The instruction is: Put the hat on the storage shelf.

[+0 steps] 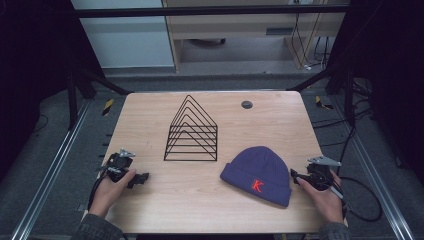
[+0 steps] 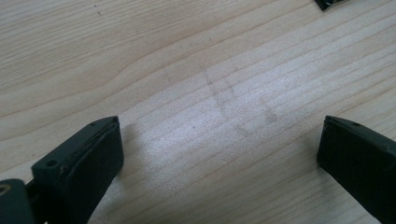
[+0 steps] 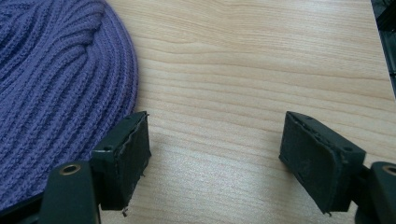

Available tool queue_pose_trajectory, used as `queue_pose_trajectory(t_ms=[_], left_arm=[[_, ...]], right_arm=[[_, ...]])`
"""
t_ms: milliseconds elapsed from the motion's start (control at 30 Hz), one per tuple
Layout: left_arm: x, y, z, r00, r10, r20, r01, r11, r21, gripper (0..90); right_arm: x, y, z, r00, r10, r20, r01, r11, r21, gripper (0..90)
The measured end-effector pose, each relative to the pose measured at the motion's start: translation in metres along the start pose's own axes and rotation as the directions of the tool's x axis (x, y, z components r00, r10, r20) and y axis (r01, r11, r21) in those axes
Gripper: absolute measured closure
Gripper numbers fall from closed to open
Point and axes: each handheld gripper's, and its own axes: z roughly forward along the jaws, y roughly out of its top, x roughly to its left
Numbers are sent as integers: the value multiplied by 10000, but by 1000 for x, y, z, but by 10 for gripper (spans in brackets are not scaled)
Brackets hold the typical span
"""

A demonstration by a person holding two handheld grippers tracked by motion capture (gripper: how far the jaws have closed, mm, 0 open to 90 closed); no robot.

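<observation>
A purple knit beanie (image 1: 258, 175) with a red K lies flat on the wooden table (image 1: 165, 205), front right. A black wire file rack (image 1: 190, 131) stands upright mid-table. My right gripper (image 1: 296, 176) rests just right of the beanie; in the right gripper view it (image 3: 215, 158) is open over bare wood, its left jaw touching the beanie's edge (image 3: 56, 84). My left gripper (image 1: 140, 178) sits at the front left, held by a hand. Its jaws (image 2: 219, 154) stand open over bare wood, with nothing between them.
A small black round grommet (image 1: 246, 104) is set in the table's far side. The table's right edge (image 3: 380, 51) runs close to the right gripper. A black piece (image 2: 334, 3) shows at the top right of the left gripper view. Dark floor and metal rails surround the table.
</observation>
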Motion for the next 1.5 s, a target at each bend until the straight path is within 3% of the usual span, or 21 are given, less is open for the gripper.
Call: queue_pose_trajectory(t_ms=[233, 333, 467, 533, 567, 633, 733, 933, 1267, 1400, 1500], left_arm=[[0, 0, 0, 10000, 1, 0, -1, 10000, 20, 0], [-1, 0, 0, 10000, 21, 21, -21, 10000, 4, 0], [-1, 0, 0, 10000, 31, 39, -31, 10000, -13, 0], [-1, 0, 0, 10000, 2, 49, -1, 10000, -49, 0], [-1, 0, 0, 10000, 2, 49, -1, 10000, -49, 0], [-1, 0, 0, 10000, 60, 61, -60, 10000, -1, 0], [-1, 0, 0, 9999, 114, 64, -114, 9999, -15, 0], [-1, 0, 1, 9999, 67, 109, -67, 10000, -32, 0], [-1, 0, 1, 9998, 138, 131, -137, 9999, -55, 0], [-2, 1, 1, 9998, 128, 130, -127, 9999, -50, 0], [-2, 1, 1, 9998, 172, 132, -171, 9998, -48, 0]], right_arm=[[1, 1, 0, 10000, 25, -17, -25, 10000, 48, 229], [2, 3, -1, 9995, 291, -112, -287, 9992, 292, 213], [4, 11, -7, 9994, 310, 161, -311, 9995, 52, 198], [10, 28, -14, 9994, -136, 315, 140, 9998, -106, 177], [10, 28, -14, 9994, -136, 315, 140, 9998, -106, 177], [13, 48, -15, 9987, -508, -3, 508, 9987, 71, 157], [17, 73, -14, 9956, -920, -185, 926, 9951, 350, 198], [24, 104, 8, 9886, -1088, -1043, 1197, 9873, 1044, 325], [41, 108, 32, 9794, -1054, -1720, 1245, 9868, 1039, 486], [45, 105, 37, 9778, -925, -1877, 1142, 9876, 1079, 494], [50, 103, 44, 9757, -660, -2091, 908, 9896, 1117, 452]])
